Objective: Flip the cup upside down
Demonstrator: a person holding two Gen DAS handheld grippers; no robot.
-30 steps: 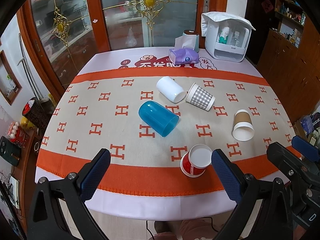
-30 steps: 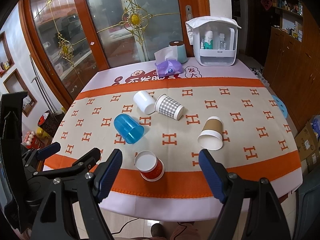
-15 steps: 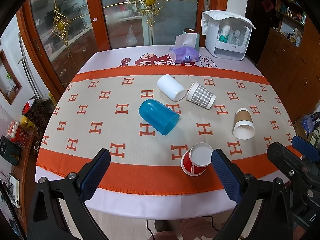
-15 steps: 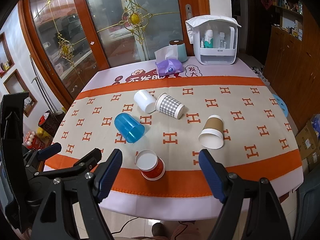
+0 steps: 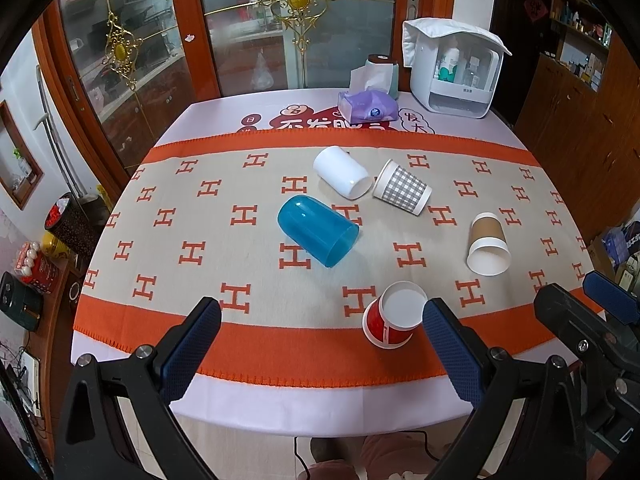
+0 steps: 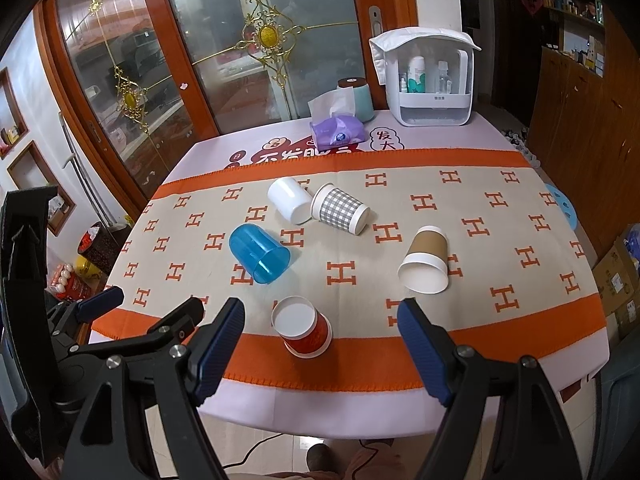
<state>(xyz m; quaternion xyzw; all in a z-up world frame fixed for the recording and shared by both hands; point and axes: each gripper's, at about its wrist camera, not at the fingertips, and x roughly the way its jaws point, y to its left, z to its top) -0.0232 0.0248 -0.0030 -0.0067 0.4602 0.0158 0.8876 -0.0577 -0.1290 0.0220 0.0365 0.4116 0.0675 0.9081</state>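
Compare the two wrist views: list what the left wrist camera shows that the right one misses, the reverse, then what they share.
Only the left wrist view shows a dark device on the floor at the far left. Only the right wrist view shows a light blue stool past the table's right edge. Both show the blue cup, white cup, checked cup, brown cup and red cup lying on their sides, with the left gripper and right gripper open.

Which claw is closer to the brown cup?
Right, though it is only a judgement. The right claw hangs at the table's near edge, with the brown cup just ahead of its right finger. The left claw sits further left of it.
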